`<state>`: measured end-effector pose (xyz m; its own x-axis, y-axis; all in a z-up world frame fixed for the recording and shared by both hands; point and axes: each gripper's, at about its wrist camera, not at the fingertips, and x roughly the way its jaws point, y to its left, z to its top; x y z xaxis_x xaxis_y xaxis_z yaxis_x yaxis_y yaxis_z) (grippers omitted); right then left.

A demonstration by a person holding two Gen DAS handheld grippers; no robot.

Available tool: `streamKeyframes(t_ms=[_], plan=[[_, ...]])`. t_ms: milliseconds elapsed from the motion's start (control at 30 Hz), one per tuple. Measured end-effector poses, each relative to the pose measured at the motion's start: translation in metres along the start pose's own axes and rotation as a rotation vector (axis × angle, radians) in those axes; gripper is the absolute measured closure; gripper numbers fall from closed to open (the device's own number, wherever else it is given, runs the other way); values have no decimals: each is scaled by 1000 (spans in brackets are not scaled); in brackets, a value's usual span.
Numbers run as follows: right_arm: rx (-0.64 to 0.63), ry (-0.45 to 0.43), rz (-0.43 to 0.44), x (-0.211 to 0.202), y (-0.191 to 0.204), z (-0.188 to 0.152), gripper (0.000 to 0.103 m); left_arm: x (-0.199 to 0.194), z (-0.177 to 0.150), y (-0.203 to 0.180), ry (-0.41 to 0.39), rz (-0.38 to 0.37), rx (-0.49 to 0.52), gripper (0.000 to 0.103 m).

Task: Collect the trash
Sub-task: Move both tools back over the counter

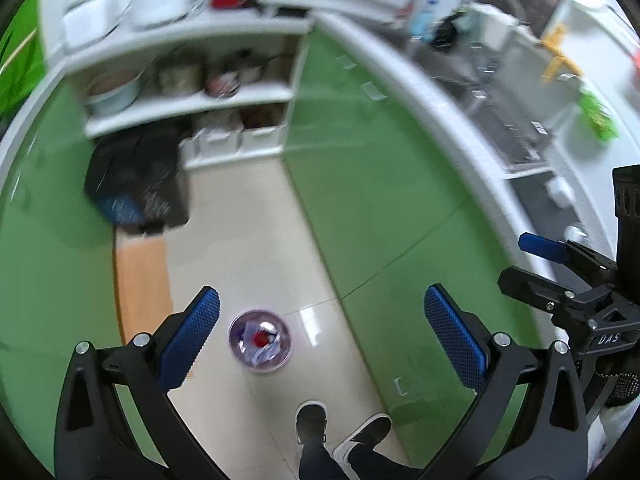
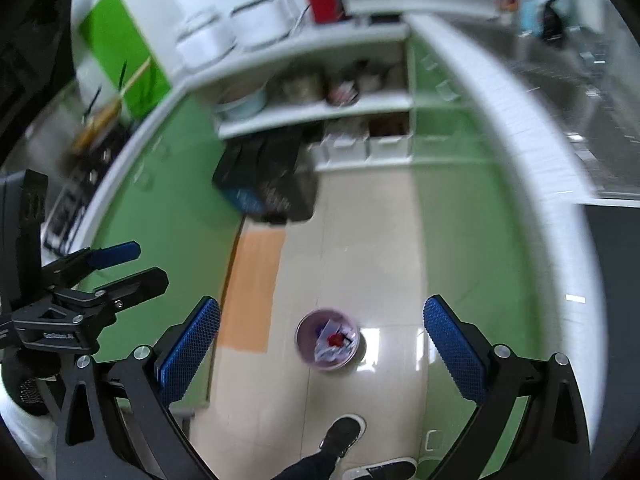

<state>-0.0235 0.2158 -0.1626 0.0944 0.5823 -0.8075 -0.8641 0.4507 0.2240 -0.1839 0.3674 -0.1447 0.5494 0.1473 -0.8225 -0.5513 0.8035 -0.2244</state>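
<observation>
A: Where is the trash bin (image 1: 259, 340) seen?
B: Lower centre, on the floor (image 1: 248, 220) — both the left gripper (image 1: 322, 336) and right gripper (image 2: 322, 338) are held apart, empty.
A: The risk?
B: The light bin could be tipped if approached off-centre.

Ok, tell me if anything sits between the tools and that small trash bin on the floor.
Nothing visible does. The small trash bin stands on bare floor tiles below the open left tool and open right tool. The person's shoes sit nearer the camera, not in the path.
</observation>
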Motion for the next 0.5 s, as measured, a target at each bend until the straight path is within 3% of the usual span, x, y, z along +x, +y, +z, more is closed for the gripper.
streamKeyframes(t_ms=[267,500], plan=[[191,-162,-181,-124,-88,-28,5,-21,36,-109,-28,-158,187,3],[355,-233,-321,-194,-167,-70,5,-9,51,-199,3,-270,330,3]])
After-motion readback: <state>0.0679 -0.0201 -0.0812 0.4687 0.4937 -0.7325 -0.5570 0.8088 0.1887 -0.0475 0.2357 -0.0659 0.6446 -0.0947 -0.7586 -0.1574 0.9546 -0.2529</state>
